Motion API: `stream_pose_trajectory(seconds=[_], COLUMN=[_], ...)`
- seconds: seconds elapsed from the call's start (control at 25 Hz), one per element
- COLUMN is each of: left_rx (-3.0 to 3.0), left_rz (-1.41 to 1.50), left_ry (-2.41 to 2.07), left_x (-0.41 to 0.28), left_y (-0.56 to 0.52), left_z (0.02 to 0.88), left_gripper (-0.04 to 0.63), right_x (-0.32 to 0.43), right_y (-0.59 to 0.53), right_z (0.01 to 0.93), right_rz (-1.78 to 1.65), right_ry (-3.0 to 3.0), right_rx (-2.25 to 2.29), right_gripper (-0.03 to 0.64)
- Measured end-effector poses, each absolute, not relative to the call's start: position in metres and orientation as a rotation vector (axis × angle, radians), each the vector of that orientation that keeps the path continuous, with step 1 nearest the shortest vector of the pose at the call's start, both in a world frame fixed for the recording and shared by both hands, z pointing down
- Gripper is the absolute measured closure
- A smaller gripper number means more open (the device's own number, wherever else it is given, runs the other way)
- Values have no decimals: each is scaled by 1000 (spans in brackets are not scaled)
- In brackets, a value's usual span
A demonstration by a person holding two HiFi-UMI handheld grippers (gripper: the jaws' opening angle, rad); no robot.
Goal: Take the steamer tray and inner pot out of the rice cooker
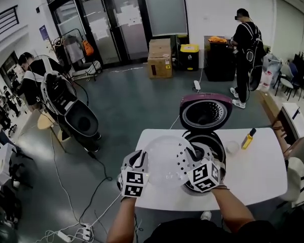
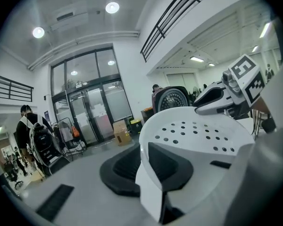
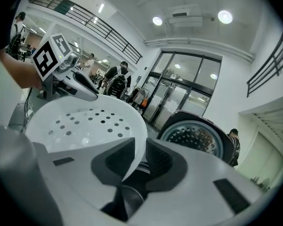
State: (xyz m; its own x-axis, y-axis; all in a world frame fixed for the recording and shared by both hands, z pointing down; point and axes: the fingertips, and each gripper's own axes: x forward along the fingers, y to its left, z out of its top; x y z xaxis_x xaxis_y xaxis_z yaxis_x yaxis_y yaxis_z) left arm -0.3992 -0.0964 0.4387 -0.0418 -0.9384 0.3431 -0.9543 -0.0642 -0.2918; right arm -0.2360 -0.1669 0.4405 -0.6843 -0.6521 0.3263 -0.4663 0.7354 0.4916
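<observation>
Pinching 1 steamer tray (image 1: pixel 164 162) are left tongs (image 2: pixel 142 164) and right tongs (image 3: pixel 140 159).

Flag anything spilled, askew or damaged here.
Nothing stands out. The steamer tray looks whole, its rim pinched by the left tongs and right tongs beside the open rice cooker; no spill shows.

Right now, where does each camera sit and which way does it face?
Head view: on the person's head, facing down at the table and open rice cooker; forearms, left gripper and right gripper show.
Left gripper view: on the left gripper, along its jaws shut on the steamer tray rim, toward the right gripper.
Right gripper view: on the right gripper, shut on the opposite rim, facing the left gripper.
Shared: both gripper views show the steamer tray and lid.
</observation>
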Motion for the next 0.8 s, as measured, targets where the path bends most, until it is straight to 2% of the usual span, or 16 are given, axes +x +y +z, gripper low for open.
stream_pose_trajectory(seconds=[0.32,0.56,0.8], left_rx=[2088,2013,1973], left_rz=[690,696,654], left_ry=[-2117,-2026,-1922], left_x=[-475,-514,-520], left_y=[-38,0,11], left_z=[463,522,601], left_gripper=[545,543,543], right_x=[-313,-356,-362], right_y=[-112,-79,-69], right_z=[464,525,599], right_rz=[-465,-394,-320], right_ry=[-2463,-2412,-2325], right_rx=[804,729,688], right_gripper=[545,548,549])
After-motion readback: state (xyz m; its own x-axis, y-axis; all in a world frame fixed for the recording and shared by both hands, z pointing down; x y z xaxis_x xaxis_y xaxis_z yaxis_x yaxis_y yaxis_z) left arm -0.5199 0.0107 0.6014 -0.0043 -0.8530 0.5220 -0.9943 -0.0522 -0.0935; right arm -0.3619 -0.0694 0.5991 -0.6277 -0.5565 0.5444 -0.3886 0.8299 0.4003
